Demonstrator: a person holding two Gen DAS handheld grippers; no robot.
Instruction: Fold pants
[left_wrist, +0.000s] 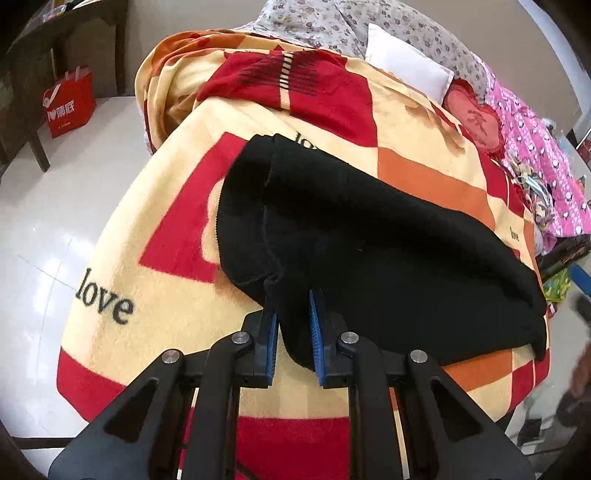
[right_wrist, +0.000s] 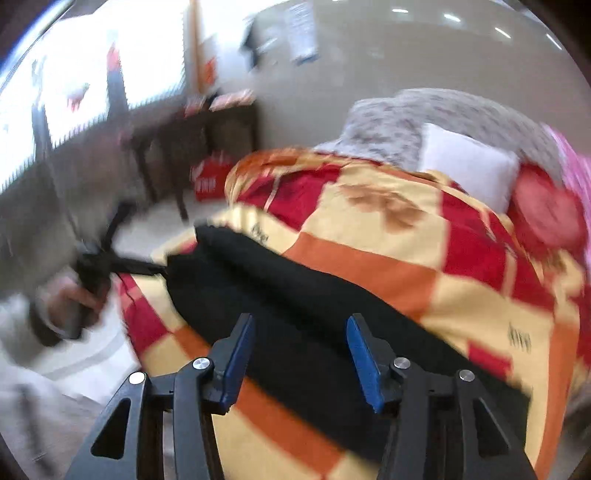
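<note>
A: While the black pants (left_wrist: 369, 236) lie folded on the red, yellow and orange blanket (left_wrist: 155, 206), what stands at the far left of the left wrist view?

B: At 10 o'clock, a red shopping bag (left_wrist: 70, 99) sits on the white tiled floor (left_wrist: 55, 206), beside a dark wooden table leg (left_wrist: 37, 147). The blanket, printed with "love", fills the centre.

A: State of the left gripper (left_wrist: 293, 332)?

B: At 6 o'clock. Its blue pads (left_wrist: 317, 332) are set a little apart, with a bunched edge of the pants between them. Whether the cloth is actually pinched cannot be told from this view.

A: And toward the right?

B: The pants run from 12 o'clock down to 4 o'clock. A white pillow (left_wrist: 406, 70) lies at 1 o'clock, a pink patterned cloth (left_wrist: 535, 158) at 2 o'clock.

A: The right wrist view?

B: Blurred. At 9 o'clock a hand (right_wrist: 74, 299) holds the other gripper at the end of the pants (right_wrist: 295, 314). The garment crosses the blanket (right_wrist: 406, 236) from 9 o'clock to 5 o'clock.

A: Right gripper (right_wrist: 301, 350)?

B: At 6 o'clock, released: the jaws are spread wide over the pants and hold nothing. The pillow (right_wrist: 469, 170) lies at 2 o'clock.
</note>
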